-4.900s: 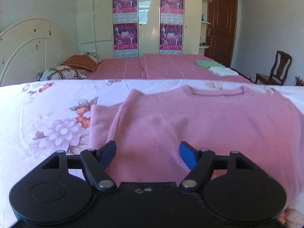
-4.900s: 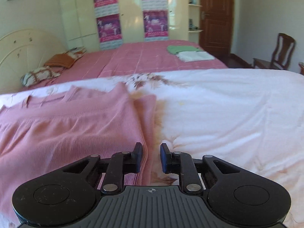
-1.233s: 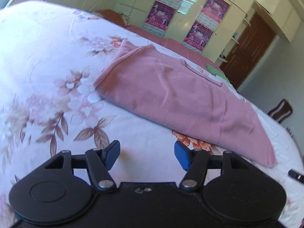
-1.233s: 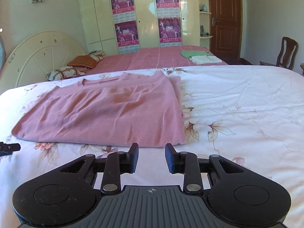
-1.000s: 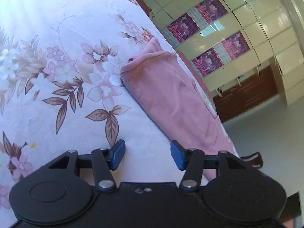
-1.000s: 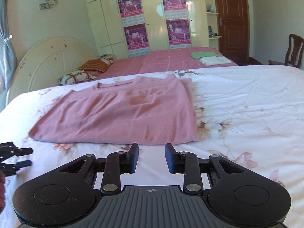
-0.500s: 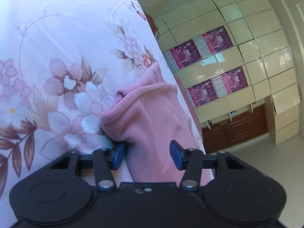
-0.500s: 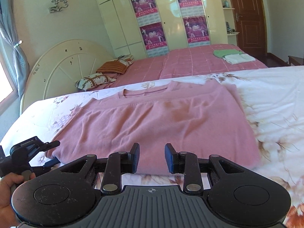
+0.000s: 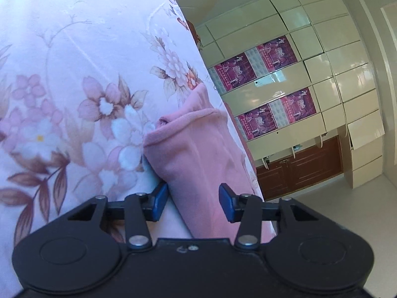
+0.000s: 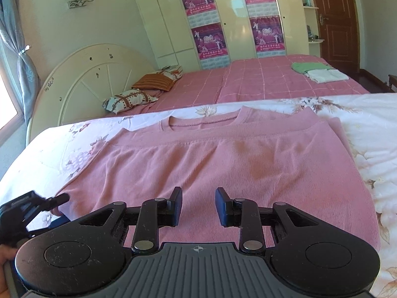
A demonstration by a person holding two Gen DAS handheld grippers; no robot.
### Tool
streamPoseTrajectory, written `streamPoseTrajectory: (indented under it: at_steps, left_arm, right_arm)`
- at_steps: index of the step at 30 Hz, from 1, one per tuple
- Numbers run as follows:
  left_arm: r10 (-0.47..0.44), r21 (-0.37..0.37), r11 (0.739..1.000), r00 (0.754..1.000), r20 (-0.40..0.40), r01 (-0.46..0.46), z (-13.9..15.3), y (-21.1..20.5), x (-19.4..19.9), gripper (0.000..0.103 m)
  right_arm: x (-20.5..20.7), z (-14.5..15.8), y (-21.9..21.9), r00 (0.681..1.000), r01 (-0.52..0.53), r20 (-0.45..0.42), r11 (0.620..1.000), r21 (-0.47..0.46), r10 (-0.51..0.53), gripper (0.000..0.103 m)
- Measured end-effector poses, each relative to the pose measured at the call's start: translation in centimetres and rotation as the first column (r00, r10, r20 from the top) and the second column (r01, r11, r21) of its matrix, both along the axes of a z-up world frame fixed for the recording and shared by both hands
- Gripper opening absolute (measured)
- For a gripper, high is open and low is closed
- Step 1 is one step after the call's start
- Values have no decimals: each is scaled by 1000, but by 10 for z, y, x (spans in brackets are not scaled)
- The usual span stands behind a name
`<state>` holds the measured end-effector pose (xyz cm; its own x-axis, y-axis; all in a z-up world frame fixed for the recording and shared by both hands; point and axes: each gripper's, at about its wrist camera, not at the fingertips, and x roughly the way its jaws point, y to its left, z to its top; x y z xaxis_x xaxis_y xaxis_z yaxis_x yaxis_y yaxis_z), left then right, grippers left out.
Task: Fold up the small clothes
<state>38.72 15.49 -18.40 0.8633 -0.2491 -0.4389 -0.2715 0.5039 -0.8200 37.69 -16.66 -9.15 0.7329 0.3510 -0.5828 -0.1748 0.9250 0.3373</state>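
Two fingers stand apart on my left gripper (image 9: 191, 202), and through its camera I see the folded corner of the pink sweater (image 9: 196, 154) reaching right between them. One blue finger (image 9: 158, 202) is tucked low against the flowered bedsheet (image 9: 74, 99) just beside the fabric's edge, the other rides above the cloth; nothing is pinched yet. The knit looks soft, light and limp, with several layers stacked at this corner, so I judge it will sag and slide unless I bite all the layers together at the thick rolled edge, well in from the tip. Over on the right wrist camera, the sweater (image 10: 211, 164) lies flat across the bed, neckline toward the far side, sleeves already turned in, with a darker patch near the middle. My right gripper (image 10: 198, 207) hovers over the near hem with its fingers parted and holding nothing; the fabric runs under and beyond them. At the lower left of this view the left gripper (image 10: 53, 201) sits at the sweater's left corner. For the right side I would take the matching hem corner, since a grip in mid-cloth would only bunch the ribbing. Beyond, a second bed (image 10: 285, 82) carries folded clothes (image 10: 320, 72).
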Motion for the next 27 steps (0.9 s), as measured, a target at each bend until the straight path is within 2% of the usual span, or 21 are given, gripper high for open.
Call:
streamPoseTrajectory:
  at_steps: [1, 3, 5, 8, 12, 14, 15, 16, 17, 18, 20, 23, 24, 25, 27]
  left_arm:
    - [-2, 15, 1000, 1000, -14, 2, 2, -5, -2, 45]
    - [-2, -8, 1000, 999, -42, 2, 2, -15, -3, 46]
    - [29, 1, 1000, 999, -37, -29, 4, -20, 0, 50]
    - [130, -89, 988, 991, 13, -128, -4, -12, 9, 48]
    - [189, -154, 971, 981, 34, -182, -9, -4, 27, 46]
    - [197, -147, 970, 980, 20, -192, -10, -1, 37, 40]
    - [200, -142, 970, 980, -6, -199, -10, 1, 41, 32]
    - [198, -135, 970, 980, -32, -200, -10, 3, 44, 20]
    - [190, -131, 972, 980, -62, -196, -10, 5, 46, 13]
    - [176, -138, 973, 981, -83, -186, -9, 8, 46, 13]
    - [164, -138, 977, 986, -23, -165, 1, 10, 35, 11]
    - [137, -81, 988, 987, 82, -131, 16, 6, 14, 8]
    - [133, -79, 989, 987, 95, -126, 16, 5, 7, 15]
    - [128, -82, 989, 987, 97, -120, 14, 4, 1, 32]
    - [134, -88, 988, 988, 81, -127, 4, 3, -9, 43]
  right_arm:
    - [1, -4, -1, 1000, 0, -10, 1000, 8, 0, 30]
    - [5, -12, -4, 1000, -3, -29, 999, 38, 5, 30]
    - [9, -17, -3, 999, -6, -43, 999, 45, 8, 30]
    - [12, -18, -1, 999, -18, -47, 998, 66, 21, 30]
    - [16, -15, 2, 998, -46, -33, 997, 54, 48, 30]
    - [20, -14, 3, 999, -43, -28, 997, 59, 45, 30]
    - [23, -14, 5, 999, -44, -27, 997, 59, 46, 30]
    - [26, -13, 8, 998, -50, -22, 997, 61, 51, 29]
    - [30, -12, 12, 998, -61, -16, 996, 63, 62, 11]
    - [34, -12, 17, 997, -71, -18, 995, 64, 72, 3]
    - [39, -10, 25, 997, -78, -11, 995, 57, 79, 3]
    - [41, -8, 33, 996, -92, 9, 994, 61, 92, 3]
    - [41, -9, 35, 996, -93, 8, 994, 59, 93, 3]
    - [42, -12, 36, 996, -92, 3, 994, 60, 92, 3]
    - [43, -16, 35, 996, -82, -16, 994, 69, 83, 3]
